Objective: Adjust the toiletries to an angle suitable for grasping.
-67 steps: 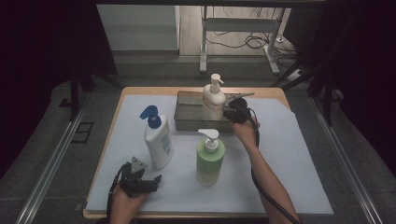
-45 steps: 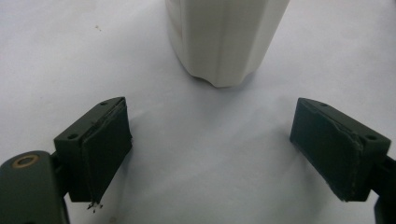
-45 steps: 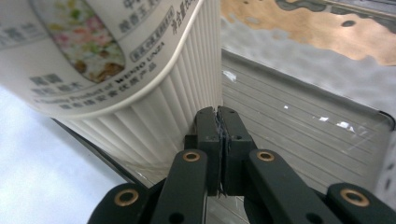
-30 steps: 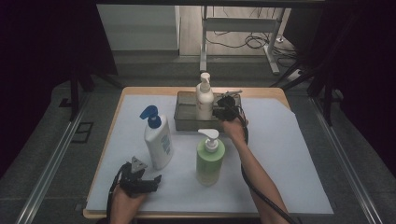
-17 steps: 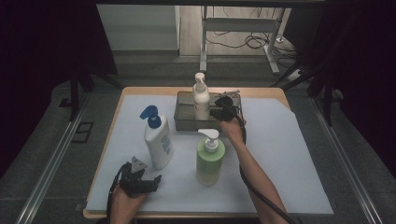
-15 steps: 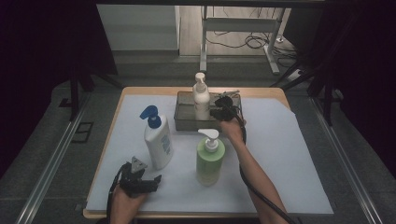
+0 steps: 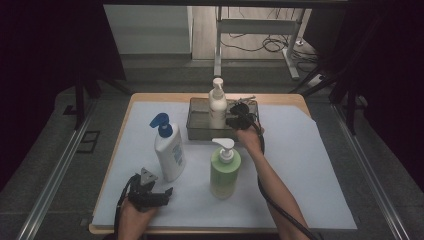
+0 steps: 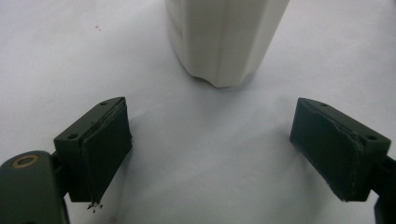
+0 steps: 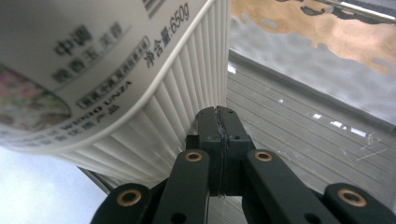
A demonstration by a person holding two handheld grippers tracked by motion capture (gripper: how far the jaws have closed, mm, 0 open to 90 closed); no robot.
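The cream bottle (image 7: 217,102) stands in the grey tray (image 7: 197,131). The right gripper (image 7: 239,116), just beside the tray's bottle, has its jaws pressed together, empty; its own view reveals the ribbed bottle side. The left gripper (image 8: 212,154), well nearer than the tray, gapes wide.

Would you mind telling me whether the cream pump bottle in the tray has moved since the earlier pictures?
Yes. The cream pump bottle has shifted left along the grey tray, from near its right end toward its middle.
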